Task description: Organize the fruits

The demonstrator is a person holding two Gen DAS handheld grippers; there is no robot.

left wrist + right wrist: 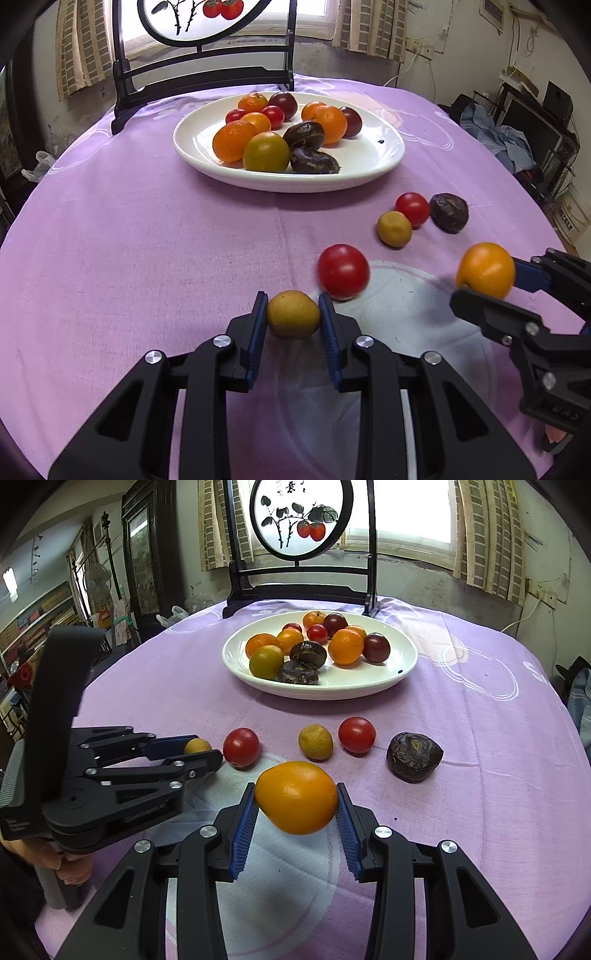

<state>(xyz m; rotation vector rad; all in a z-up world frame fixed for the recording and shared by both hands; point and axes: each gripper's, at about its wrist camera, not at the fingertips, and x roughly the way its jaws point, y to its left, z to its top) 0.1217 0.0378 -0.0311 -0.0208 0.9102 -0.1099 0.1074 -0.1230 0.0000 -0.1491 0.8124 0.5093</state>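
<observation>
My left gripper (pixel 293 308) is shut on a small yellow-brown fruit (pixel 293 314), held just above the purple cloth; it also shows in the right wrist view (pixel 197 746). My right gripper (pixel 295 797) is shut on an orange fruit (pixel 296 796), seen at the right in the left wrist view (pixel 485 270). A white plate (pixel 369 162) farther back holds several oranges, tomatoes and dark fruits. Loose on the cloth lie two red tomatoes (pixel 241 747) (pixel 357 734), a yellow-brown fruit (pixel 315 741) and a dark wrinkled fruit (pixel 414 756).
A black wooden stand (pixel 295 587) with a round painted screen stands behind the plate at the table's far edge. The round table is covered by a purple cloth (pixel 480 738). Furniture and clutter surround the table.
</observation>
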